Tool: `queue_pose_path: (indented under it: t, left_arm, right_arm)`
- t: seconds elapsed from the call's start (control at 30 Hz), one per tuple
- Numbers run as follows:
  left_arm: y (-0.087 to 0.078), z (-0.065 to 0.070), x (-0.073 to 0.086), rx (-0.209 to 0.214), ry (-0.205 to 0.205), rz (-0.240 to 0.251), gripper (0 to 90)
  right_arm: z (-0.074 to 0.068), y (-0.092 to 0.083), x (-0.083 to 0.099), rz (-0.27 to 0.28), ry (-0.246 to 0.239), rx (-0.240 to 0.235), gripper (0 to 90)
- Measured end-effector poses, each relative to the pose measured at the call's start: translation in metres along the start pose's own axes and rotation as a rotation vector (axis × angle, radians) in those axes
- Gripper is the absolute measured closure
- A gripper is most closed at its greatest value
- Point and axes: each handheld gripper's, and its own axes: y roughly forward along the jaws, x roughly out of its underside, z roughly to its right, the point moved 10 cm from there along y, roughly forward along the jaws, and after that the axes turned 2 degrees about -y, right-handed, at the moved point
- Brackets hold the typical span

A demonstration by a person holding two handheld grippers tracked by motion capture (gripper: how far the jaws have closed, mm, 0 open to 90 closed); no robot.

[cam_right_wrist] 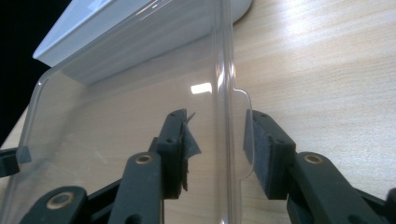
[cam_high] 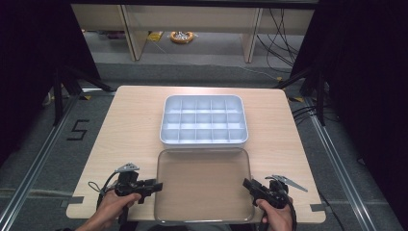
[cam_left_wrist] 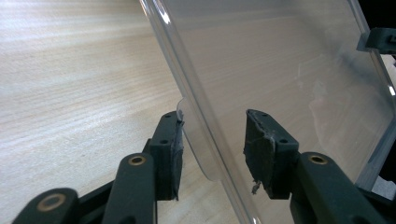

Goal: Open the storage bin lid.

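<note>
The clear lid (cam_high: 203, 185) lies flat on the bench (cam_high: 120, 130), just near of the tray (cam_high: 204, 120). Left gripper (cam_high: 155, 186) and right gripper (cam_high: 248, 185) straddle its side tabs, fingers (cam_left_wrist: 170, 154) apart, not pinching. Its long axis runs left-right between both hands.

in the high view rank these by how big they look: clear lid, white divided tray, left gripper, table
1. table, largest by far
2. clear lid and white divided tray: close in footprint; the lid lies nearer the camera, so I will not rank them
3. left gripper, smallest
</note>
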Motion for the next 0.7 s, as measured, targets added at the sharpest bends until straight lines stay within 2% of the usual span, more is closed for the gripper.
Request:
queue_pose_path:
  t: [0.07, 0.1, 0.17, 0.2, 0.23, 0.27, 0.3, 0.33, 0.37, 0.4, 0.43, 0.47, 0.53, 0.6, 0.63, 0.67, 0.7]
  left_arm:
    - [0.001, 0.000, 0.000, -0.001, 0.003, -0.006, 55.2]
    - [0.002, 0.000, 0.000, -0.002, 0.006, -0.007, 55.0]
    - [0.003, 0.000, 0.001, 0.001, 0.005, -0.011, 54.6]
    - [0.003, 0.000, 0.001, 0.000, 0.000, -0.015, 54.4]
    - [0.004, -0.001, 0.001, 0.001, -0.004, -0.015, 54.3]
    - [0.004, -0.001, 0.001, -0.001, 0.000, -0.016, 54.1]
    - [0.004, -0.002, 0.001, -0.005, 0.005, -0.018, 54.0]
    - [0.005, -0.002, 0.001, -0.006, 0.005, -0.020, 54.0]
    - [0.005, -0.003, 0.001, -0.008, 0.006, -0.019, 53.8]
    - [0.005, -0.003, 0.001, -0.011, 0.009, -0.019, 53.8]
    - [0.006, -0.004, 0.001, -0.016, 0.011, -0.019, 53.6]
    - [0.006, -0.005, 0.001, -0.018, 0.011, -0.021, 53.2]
    - [0.007, -0.005, 0.002, -0.026, 0.005, -0.024, 52.4]
    - [0.007, -0.006, 0.002, -0.031, 0.012, -0.024, 51.6]
    - [0.007, -0.006, 0.002, -0.037, 0.018, -0.023, 51.1]
    - [0.008, -0.007, 0.001, -0.048, 0.029, -0.020, 50.4]
    - [0.007, -0.007, 0.001, -0.055, 0.036, -0.024, 49.4]
  right_arm:
    - [-0.003, -0.001, 0.002, -0.016, 0.052, -0.006, 60.2]
    - [-0.002, -0.001, 0.002, -0.018, 0.047, 0.005, 60.0]
    - [0.004, 0.002, -0.001, 0.002, -0.010, 0.010, 59.9]
    - [0.005, 0.002, 0.000, -0.006, -0.018, 0.009, 59.6]
    - [-0.004, 0.000, 0.004, -0.045, 0.085, 0.006, 59.5]
    - [-0.002, 0.001, 0.003, -0.034, 0.052, -0.008, 59.2]
    - [-0.006, 0.000, 0.004, -0.051, 0.100, 0.001, 58.8]
    - [-0.005, 0.001, 0.005, -0.057, 0.097, 0.002, 58.5]
    - [-0.007, 0.001, 0.006, -0.073, 0.114, 0.009, 58.1]
    - [-0.006, 0.003, 0.005, -0.060, 0.104, 0.015, 57.8]
    - [-0.006, 0.003, 0.007, -0.084, 0.107, 0.028, 57.4]
    - [-0.005, 0.004, 0.005, -0.062, 0.074, 0.018, 57.1]
    - [-0.001, 0.008, 0.005, -0.057, 0.023, 0.030, 56.7]
    - [-0.003, 0.007, 0.005, -0.062, 0.021, 0.030, 55.7]
    - [-0.007, 0.006, 0.008, -0.091, 0.073, 0.035, 55.0]
    - [-0.007, 0.006, 0.010, -0.104, 0.081, 0.044, 54.4]
    - [-0.010, 0.006, 0.009, -0.096, 0.101, 0.034, 53.0]
